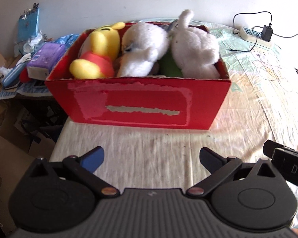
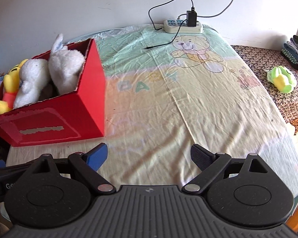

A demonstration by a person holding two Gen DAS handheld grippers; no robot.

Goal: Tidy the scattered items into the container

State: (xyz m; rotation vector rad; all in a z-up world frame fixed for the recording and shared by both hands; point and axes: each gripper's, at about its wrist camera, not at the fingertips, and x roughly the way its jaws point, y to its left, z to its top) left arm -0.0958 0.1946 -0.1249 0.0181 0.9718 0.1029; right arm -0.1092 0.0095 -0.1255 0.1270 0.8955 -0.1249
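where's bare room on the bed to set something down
Free: the sheet between the red box and the patterned blanket, up to the power strip; also the strip before the box. Crowded: the box itself, packed with plush toys.

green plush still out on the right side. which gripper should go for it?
Right, probably. The green plush shows only in the right wrist view, far right on the patterned cloth, away from the red box. The right gripper is open and empty; the left gripper faces the box.
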